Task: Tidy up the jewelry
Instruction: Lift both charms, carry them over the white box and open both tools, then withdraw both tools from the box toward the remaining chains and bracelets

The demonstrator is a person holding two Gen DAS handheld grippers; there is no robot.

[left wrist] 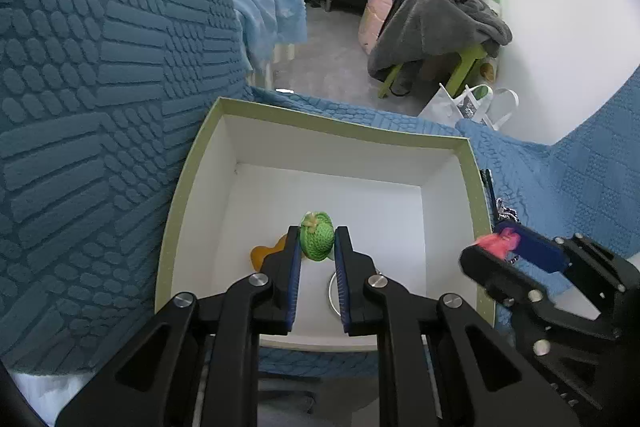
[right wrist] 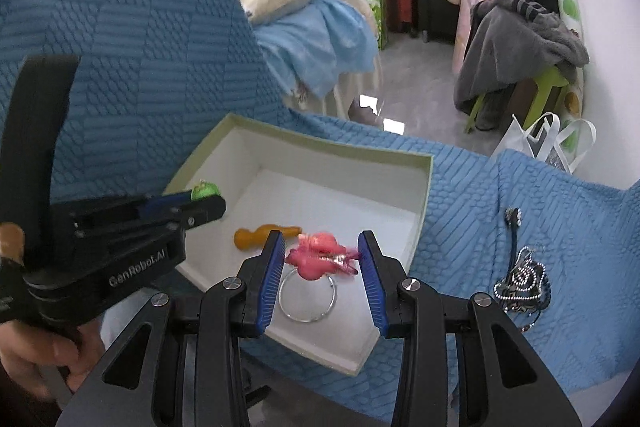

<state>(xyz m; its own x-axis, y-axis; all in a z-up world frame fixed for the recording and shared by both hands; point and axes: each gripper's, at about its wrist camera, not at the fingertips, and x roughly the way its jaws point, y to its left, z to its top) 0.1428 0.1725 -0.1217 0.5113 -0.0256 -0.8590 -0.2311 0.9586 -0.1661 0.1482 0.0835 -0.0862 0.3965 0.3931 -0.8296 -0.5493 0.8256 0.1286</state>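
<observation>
Overhead, both views show a blue quilted cover [right wrist: 500, 195] draped over a seat, with a raised backrest to the left of the left claw [left wrist: 317, 241]. Beyond the cover lies a grey floor [left wrist: 332, 67]; a bed with a light blue sheet [right wrist: 316, 47] stands far ahead on the left, and a green stool [left wrist: 468, 67] heaped with a grey garment [left wrist: 436, 23] stands far ahead on the right against a white wall. A white bag [right wrist: 540, 143] sits by the wall near the stool.

An open box [left wrist: 476, 187], white inside with a pale green rim, rests on the cover directly beneath both claws. On its floor lie an orange piece [right wrist: 260, 237], just left of the right claw [right wrist: 322, 253], and a thin metal ring [right wrist: 308, 301] below that claw's tips.

Left claw: nearly closed, its blue pads pressing both sides of a green knitted ornament [left wrist: 317, 235], held above the box floor. Right claw: partly open, a pink ornament [right wrist: 320, 255] between the pads; it touches the left pad, but motion blur prevents confirming contact at the right pad.

To the right of the right claw, outside the box, a heap of beaded chain jewelry [right wrist: 520, 279] and a dark cord piece [right wrist: 513, 223] lie on the cover.
</observation>
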